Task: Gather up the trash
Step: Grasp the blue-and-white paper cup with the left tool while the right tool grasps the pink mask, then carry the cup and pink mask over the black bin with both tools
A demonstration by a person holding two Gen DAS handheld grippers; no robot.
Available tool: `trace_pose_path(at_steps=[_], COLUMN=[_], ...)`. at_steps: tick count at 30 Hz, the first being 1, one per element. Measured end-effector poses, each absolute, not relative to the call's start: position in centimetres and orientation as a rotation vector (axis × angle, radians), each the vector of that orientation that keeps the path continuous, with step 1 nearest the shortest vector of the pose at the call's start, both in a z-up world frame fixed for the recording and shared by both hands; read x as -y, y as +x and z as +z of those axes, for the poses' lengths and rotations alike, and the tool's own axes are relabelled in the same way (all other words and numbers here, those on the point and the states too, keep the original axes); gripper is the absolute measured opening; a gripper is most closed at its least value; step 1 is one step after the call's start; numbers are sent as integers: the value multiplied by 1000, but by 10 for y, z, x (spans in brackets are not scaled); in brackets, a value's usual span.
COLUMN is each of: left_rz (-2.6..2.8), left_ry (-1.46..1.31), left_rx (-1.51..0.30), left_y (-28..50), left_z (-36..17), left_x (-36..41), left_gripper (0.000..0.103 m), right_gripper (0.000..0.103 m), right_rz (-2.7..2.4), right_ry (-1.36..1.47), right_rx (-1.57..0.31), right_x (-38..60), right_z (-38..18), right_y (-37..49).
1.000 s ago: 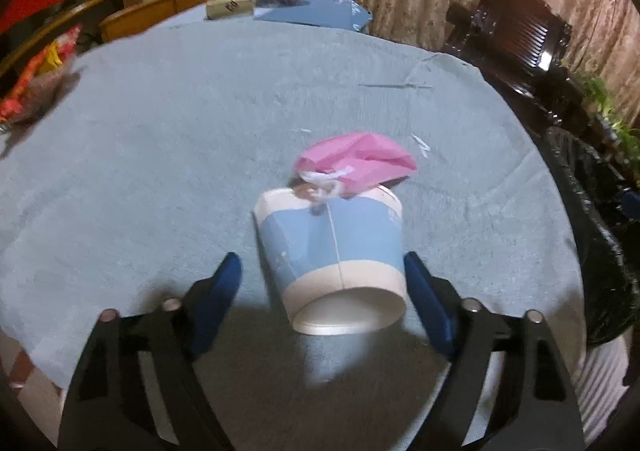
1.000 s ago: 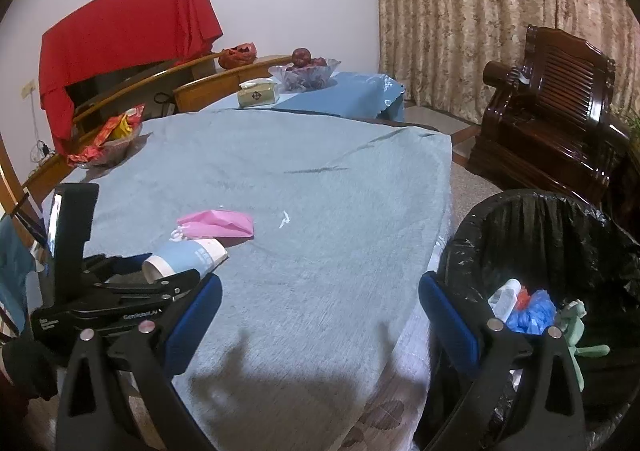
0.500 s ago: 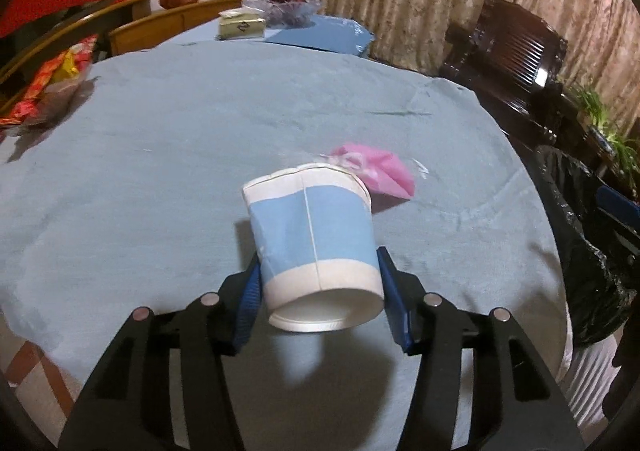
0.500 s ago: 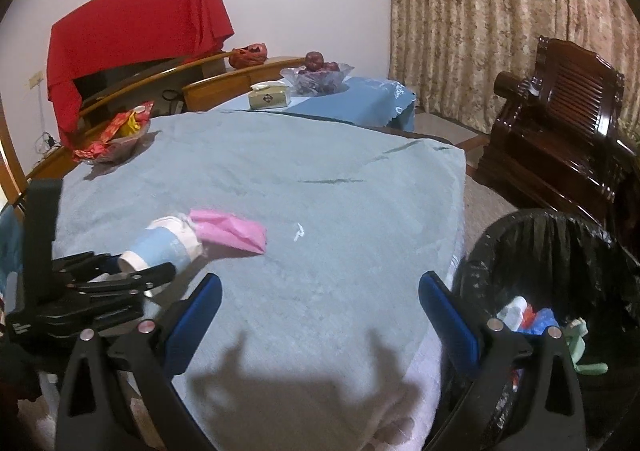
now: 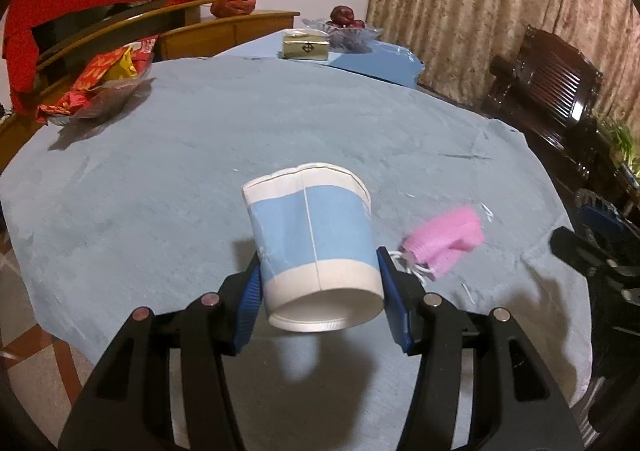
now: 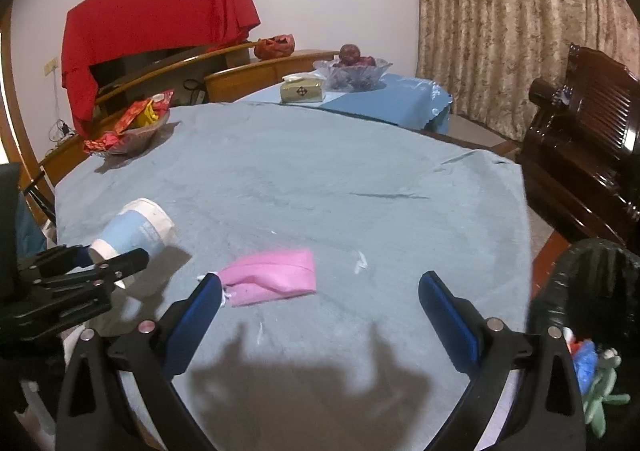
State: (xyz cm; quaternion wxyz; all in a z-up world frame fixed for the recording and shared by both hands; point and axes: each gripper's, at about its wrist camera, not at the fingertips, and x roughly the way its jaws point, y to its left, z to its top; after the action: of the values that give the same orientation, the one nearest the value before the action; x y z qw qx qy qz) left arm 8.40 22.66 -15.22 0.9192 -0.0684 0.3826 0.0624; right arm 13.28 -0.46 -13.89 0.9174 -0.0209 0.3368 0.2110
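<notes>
Blue cloth covers the round table point(image 6: 320, 179) I am working over, with a patterned curtain point(image 6: 520, 19) behind it. My left gripper point(image 5: 320, 291) has its pads pressed on the two sides of the paper cup point(image 5: 312, 239) near its base, jaws about half closed, and the cup hangs clear of the cloth with its shadow underneath. My right gripper point(image 6: 320, 305) is spread wide and holds nothing; the pink mask point(image 6: 272, 277) lies flat on the cloth just beyond its left finger. Right of the mask, off the table's edge, stands the black bin point(image 6: 592, 291) with rubbish already inside. I judge the thin cup could buckle or slip out if I squeeze harder or swing fast toward the bin. Closing on the flat mask, my pads might snag the cloth instead.
</notes>
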Motion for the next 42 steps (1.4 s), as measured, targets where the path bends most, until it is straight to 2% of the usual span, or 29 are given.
trace_pose_path(at_steps=[9,15,20,28,37,42], left_rz=[154,159,158,152,137,125], left_ry=[-158,-141,-135,-130,-128,-121], left_rx=[-791,-784,-780,-782,-777,-766], left_y=[100,108,114,117,116,115], left_z=[-164,-167,-167,-168,-163,-153], left_x=[-244,-248,-248,-245,-235,-226], left_gripper=[52,52,52,52,52,52], right_gripper=[95,89,79,50,34,32], right_rz=[429,431,456,516,546,557], right_ry=[-62,-63,-83,-79,-60,-44], right_rx=[-751,-797,-842,-891,-879,-824], right_x=[-25,-33,-42,-49,-46,-38], right_z=[-166,-178,-190,-196,-182,-160], right_y=[165,182,186,184,182,176])
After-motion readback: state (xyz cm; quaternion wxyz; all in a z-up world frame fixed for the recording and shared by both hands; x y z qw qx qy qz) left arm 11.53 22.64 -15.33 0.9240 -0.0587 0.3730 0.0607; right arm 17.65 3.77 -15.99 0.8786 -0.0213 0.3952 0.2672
